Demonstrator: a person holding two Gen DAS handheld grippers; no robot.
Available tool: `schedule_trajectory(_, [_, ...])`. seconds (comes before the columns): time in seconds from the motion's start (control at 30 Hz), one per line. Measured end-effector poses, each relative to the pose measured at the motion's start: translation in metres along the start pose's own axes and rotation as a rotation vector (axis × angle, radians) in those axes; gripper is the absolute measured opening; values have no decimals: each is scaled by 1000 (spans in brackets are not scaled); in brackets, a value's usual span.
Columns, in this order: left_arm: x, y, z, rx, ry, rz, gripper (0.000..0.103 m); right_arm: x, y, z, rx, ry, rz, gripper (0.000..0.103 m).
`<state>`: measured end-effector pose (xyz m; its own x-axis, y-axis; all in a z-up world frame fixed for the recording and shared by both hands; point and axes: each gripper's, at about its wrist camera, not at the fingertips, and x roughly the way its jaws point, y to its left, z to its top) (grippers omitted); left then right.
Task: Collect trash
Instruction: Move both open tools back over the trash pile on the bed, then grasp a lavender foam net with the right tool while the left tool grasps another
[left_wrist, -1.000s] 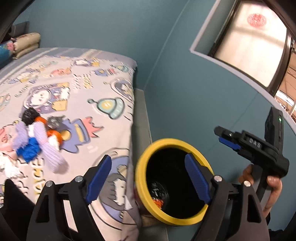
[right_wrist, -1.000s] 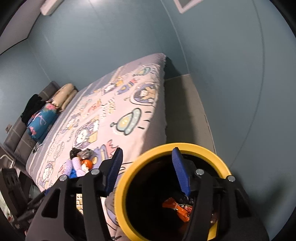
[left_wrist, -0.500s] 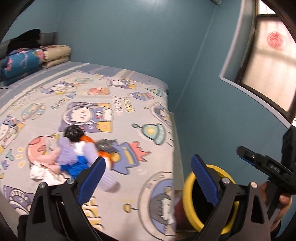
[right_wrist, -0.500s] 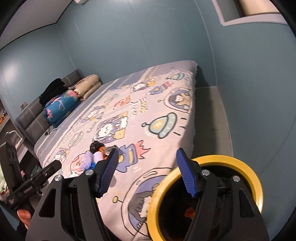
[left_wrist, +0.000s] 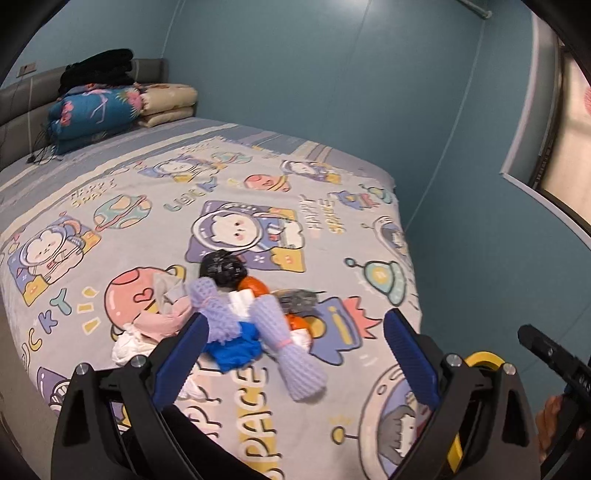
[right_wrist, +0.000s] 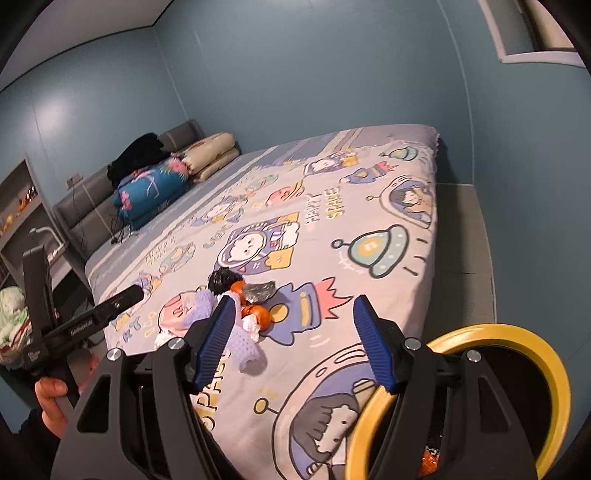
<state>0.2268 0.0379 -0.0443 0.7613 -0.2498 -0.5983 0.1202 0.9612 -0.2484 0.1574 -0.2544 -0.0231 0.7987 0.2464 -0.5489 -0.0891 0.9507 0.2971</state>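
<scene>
A pile of trash lies on the bed: two purple foam nets (left_wrist: 291, 350) (right_wrist: 243, 349), a blue wrapper (left_wrist: 232, 347), a black crumpled bag (left_wrist: 221, 271) (right_wrist: 223, 280), orange pieces (left_wrist: 253, 286) (right_wrist: 258, 314), a grey foil (left_wrist: 299, 299) (right_wrist: 260, 290) and white and pink tissue (left_wrist: 155, 321). My left gripper (left_wrist: 295, 358) is open and empty, just short of the pile. My right gripper (right_wrist: 295, 343) is open and empty, right of the pile. A yellow-rimmed bin (right_wrist: 517, 339) (left_wrist: 480, 358) stands on the floor beside the bed, with orange trash (right_wrist: 428, 458) inside.
The bed has a cartoon space-print sheet (left_wrist: 332, 221) (right_wrist: 369, 206). Folded quilts and a black garment (left_wrist: 99, 103) (right_wrist: 155, 177) are stacked at the headboard. Blue walls close in on the right, with a window (left_wrist: 569, 147). A grey floor strip (right_wrist: 461, 236) runs beside the bed.
Both grippers have lifted away from over the bin and swung toward the bed. The trash pile now sits in front of both, and the bin has dropped to the lower right.
</scene>
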Motion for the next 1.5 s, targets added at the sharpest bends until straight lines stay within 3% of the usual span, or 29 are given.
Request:
schedule_trajectory(0.57, [74,78,-1,-62,94,161,92,105,56,-27,-116,135,45,63])
schedule_trajectory(0.7, [95,91,-1,-77,127,183,92,128,65,-33,-133,154,19,63])
schedule_trajectory(1.07, [148,117,2,-109,190,218,92,181,84,-54,-186,250,-38,63])
schedule_trajectory(1.5, [171,116,0,-92,217,222,92,219,100,-77,-256,295,-95,58])
